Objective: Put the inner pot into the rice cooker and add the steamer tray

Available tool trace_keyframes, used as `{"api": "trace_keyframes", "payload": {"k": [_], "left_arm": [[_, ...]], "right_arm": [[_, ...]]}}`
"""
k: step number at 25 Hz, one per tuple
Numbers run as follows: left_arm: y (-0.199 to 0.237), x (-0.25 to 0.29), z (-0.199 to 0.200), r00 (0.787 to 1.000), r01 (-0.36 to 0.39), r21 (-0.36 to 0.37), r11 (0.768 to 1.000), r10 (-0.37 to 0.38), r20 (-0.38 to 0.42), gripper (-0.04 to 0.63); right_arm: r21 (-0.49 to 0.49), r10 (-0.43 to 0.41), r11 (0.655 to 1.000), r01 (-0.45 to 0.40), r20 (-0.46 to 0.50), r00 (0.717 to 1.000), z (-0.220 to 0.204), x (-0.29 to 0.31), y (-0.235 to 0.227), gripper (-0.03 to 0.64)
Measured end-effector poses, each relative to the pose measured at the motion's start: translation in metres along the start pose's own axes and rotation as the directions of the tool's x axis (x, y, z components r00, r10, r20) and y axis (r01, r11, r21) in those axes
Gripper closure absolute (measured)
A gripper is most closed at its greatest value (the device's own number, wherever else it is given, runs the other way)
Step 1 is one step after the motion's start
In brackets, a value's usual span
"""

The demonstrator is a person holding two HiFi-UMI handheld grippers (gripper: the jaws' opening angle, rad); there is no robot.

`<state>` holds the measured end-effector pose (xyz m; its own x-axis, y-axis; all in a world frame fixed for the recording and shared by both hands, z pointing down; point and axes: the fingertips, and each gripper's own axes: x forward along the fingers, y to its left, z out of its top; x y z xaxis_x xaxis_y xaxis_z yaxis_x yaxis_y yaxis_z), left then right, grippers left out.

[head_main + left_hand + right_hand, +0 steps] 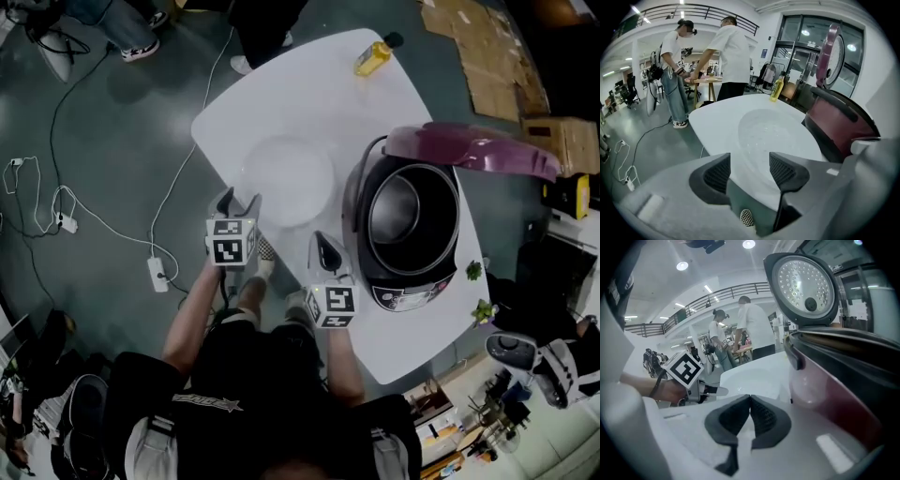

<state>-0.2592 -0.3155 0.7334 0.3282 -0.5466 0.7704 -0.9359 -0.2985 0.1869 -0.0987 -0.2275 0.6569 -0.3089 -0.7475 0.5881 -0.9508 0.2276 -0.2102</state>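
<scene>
— What is the left gripper (750, 171) doing?

— It is holding its fingers wide apart and gripping nothing. The near edge of the white table (712, 126) is showing between them. Just ahead of the tips, the translucent steamer tray (774, 133) is lying flat on that table, touching neither finger.

— And the right gripper (750, 414)?

— Its fingers are pressing together with nothing between them. It is hovering over the table, close beside the rice cooker (410, 234), which is standing just to the right of the fingertips. The left gripper is showing off to their left.

— Where is the inner pot (397, 210) sitting?

— It is sitting down inside the cooker, beyond and to the right of the right fingers and well apart from the left ones. The purple lid (469, 150) is standing open behind it.

— Anything farther out?

— A yellow bottle (372, 58) is standing at the table's far edge, past the tray from the left fingers. Beyond the table, two people (725, 51) are standing side by side.
</scene>
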Motion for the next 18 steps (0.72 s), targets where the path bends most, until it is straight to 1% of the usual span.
{"api": "trace_keyframes", "payload": {"k": [5, 6, 7, 8, 11, 14, 18], "left_arm": [[-0.003, 0.011, -0.007, 0.999, -0.009, 0.007, 1.0, 0.009, -0.043, 0.38], [-0.004, 0.012, -0.007, 0.999, -0.006, 0.007, 1.0, 0.007, -0.047, 0.398], [-0.004, 0.012, -0.007, 0.999, -0.007, 0.005, 1.0, 0.007, -0.052, 0.433], [-0.003, 0.012, -0.007, 0.998, -0.012, 0.002, 1.0, 0.012, -0.057, 0.445], [0.005, 0.01, -0.008, 0.997, -0.054, -0.009, 0.999, 0.053, -0.058, 0.489], [0.013, 0.008, -0.01, 0.995, -0.081, -0.02, 0.996, 0.08, -0.063, 0.566], [0.01, 0.003, -0.012, 0.996, -0.066, -0.032, 0.997, 0.064, -0.06, 0.569]], "right_arm": [[0.013, -0.002, 1.0, 0.002, -0.011, 1.0, -0.004, 0.0, -0.005, 0.612], [0.018, -0.001, 1.0, 0.001, -0.011, 1.0, -0.003, 0.0, -0.005, 0.612], [0.02, -0.001, 1.0, 0.001, -0.01, 1.0, -0.003, 0.0, -0.005, 0.612], [0.02, -0.002, 1.0, 0.002, -0.009, 1.0, -0.002, 0.0, -0.005, 0.612], [0.022, 0.0, 1.0, 0.0, -0.011, 1.0, -0.001, -0.001, -0.004, 0.612], [0.032, -0.001, 0.999, 0.001, -0.005, 1.0, -0.001, -0.003, -0.004, 0.612], [0.034, -0.006, 0.999, 0.007, -0.003, 1.0, -0.003, -0.009, -0.005, 0.612]]}}
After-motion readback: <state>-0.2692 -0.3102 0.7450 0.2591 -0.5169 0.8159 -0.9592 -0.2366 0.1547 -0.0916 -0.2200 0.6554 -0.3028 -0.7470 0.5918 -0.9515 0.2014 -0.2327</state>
